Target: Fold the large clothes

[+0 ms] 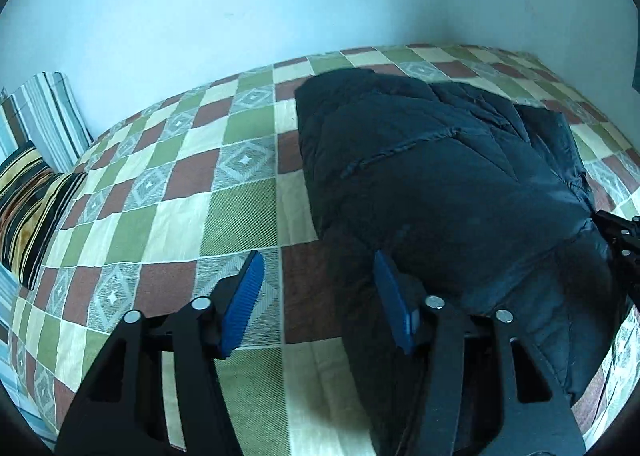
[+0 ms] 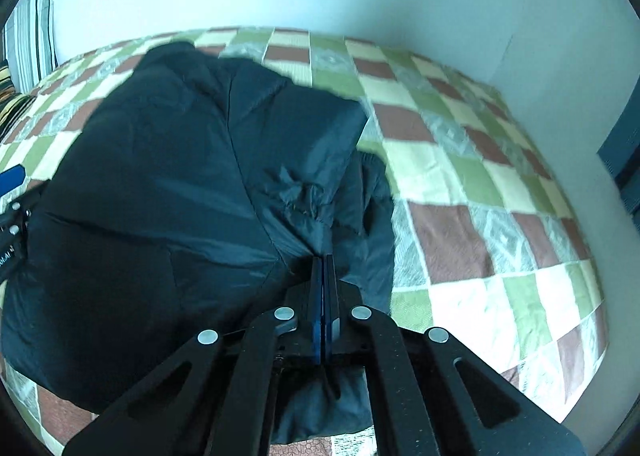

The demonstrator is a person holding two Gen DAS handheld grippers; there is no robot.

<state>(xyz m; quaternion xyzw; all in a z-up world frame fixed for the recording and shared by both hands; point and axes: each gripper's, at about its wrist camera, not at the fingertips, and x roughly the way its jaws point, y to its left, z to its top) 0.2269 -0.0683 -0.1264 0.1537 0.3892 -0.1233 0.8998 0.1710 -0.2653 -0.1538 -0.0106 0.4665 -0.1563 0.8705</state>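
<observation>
Jacket (image 2: 168, 184) heaped on bed (image 2: 480, 224); my right claw (image 2: 325, 260) clamped on its fabric, left claw (image 1: 318, 262) spread apart.

Right claw (image 2: 325, 260) pads pressed together; jacket (image 2: 168, 184) fabric between them hidden past the tips. Jacket hem cut off under claw frames, both views. Striped pillows (image 1: 36, 176) cropped at left edge. Bedspread (image 2: 460, 192) blurred at right.

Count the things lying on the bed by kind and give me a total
Dark navy quilted puffer jacket: 1
Striped pillows by the wall: 2, one grey-and-white striped, one black-and-orange striped
Total: 3, all on the checkered patchwork bedspread
</observation>
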